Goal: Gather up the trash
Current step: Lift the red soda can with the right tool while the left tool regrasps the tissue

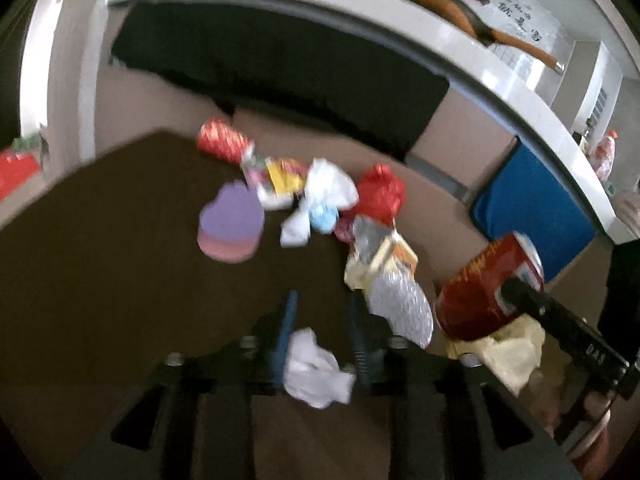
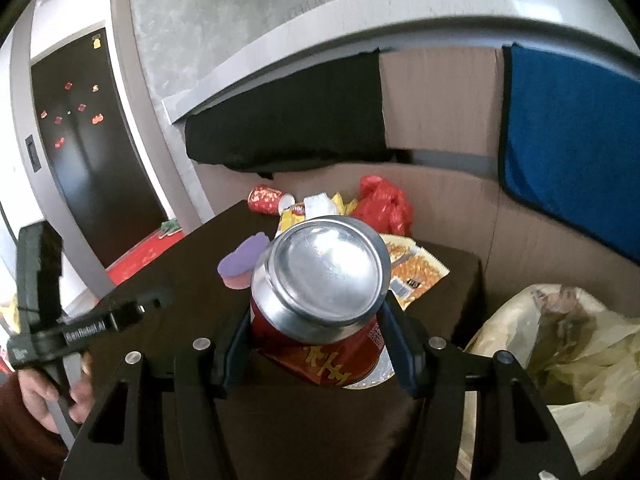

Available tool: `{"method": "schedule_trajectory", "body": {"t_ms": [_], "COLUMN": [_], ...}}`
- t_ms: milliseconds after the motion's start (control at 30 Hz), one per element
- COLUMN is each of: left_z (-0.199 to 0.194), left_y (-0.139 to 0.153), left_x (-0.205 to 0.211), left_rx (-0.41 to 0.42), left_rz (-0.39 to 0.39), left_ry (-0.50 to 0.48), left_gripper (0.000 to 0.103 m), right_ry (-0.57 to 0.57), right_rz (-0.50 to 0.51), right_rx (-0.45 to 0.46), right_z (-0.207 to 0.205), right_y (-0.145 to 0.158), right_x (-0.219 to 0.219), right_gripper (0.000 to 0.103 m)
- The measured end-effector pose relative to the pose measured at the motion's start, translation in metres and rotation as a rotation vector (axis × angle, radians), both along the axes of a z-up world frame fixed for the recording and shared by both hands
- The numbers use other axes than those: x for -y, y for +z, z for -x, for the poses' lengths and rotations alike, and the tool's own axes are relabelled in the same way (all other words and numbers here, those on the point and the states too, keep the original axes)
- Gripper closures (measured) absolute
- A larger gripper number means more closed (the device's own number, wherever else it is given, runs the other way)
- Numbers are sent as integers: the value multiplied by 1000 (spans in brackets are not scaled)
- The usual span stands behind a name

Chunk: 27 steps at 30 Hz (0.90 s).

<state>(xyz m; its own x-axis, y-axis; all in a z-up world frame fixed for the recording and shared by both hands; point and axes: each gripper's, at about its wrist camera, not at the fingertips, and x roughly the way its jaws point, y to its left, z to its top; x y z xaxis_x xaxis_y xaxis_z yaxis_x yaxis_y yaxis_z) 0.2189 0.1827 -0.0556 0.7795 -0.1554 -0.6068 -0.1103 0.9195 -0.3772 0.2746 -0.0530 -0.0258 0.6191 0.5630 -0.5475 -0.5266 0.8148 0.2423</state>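
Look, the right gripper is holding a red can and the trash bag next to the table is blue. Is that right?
Not quite. The right gripper does hold the red can, but the trash bag beside the table is pale yellow, not blue. The right wrist view shows it.

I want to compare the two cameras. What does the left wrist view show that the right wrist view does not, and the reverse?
Only the left wrist view shows the crumpled white paper between the left gripper's fingers, the pads apparently off it.

Only the right wrist view shows the dark door and a hand holding the other gripper's handle.

Both show the red can clamped in the right gripper, the purple sponge, the red bag and the yellowish trash bag.
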Motion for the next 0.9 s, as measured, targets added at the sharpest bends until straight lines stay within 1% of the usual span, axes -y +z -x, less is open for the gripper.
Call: {"method": "schedule_trajectory", "body": {"t_ms": [33,67,167,333,367,400,433,467,500,633,767,900], "left_z": [0,-2,-13,-27,-28,-29,-29,-29,-29,-22,-18,-15], "left_y": [-6,-15,-37,-64,-68,-71,-72,-70,-69,-51,-29,11], "left_x": [3,6,17,29,29,28,26,27,28,33,36,50], "left_rx": [-9,-30,-114,-199,-216,-224,-216,-211,-203,-130,-69,38], "left_rz": [-2,-12,-39,-108,-109,-98,-89,-98,-112,-182,-184,-170], "left_ry": [8,16,8,37,47,53,57,52,49,51,44,-4], "left_gripper": [56,55,55,56,57,65,71,77,78,79,79,79], "right_ry": [-3,-7,-25,-38,-40,-40,-39,-38,-39,-39,-39,-62], "right_rz": [1,2,9,32,38,40,40,39,40,32,24,22], "right_rx": [-6,-11,-22,-25,-24,-25,-27,-27,-27,-32,-18,52], "right_z": [-2,-3,-5,-5,-5,-6,-6,-6,-6,-8,-5,5], "right_y": [-3,-5,-9,-16,-17,-18,-19,-20,-20,-21,-16,5], "right_x": [0,1,6,12,12,13,13,14,14,15,18,30], "right_gripper": [47,47,47,47,47,47,47,47,47,47,47,47]}}
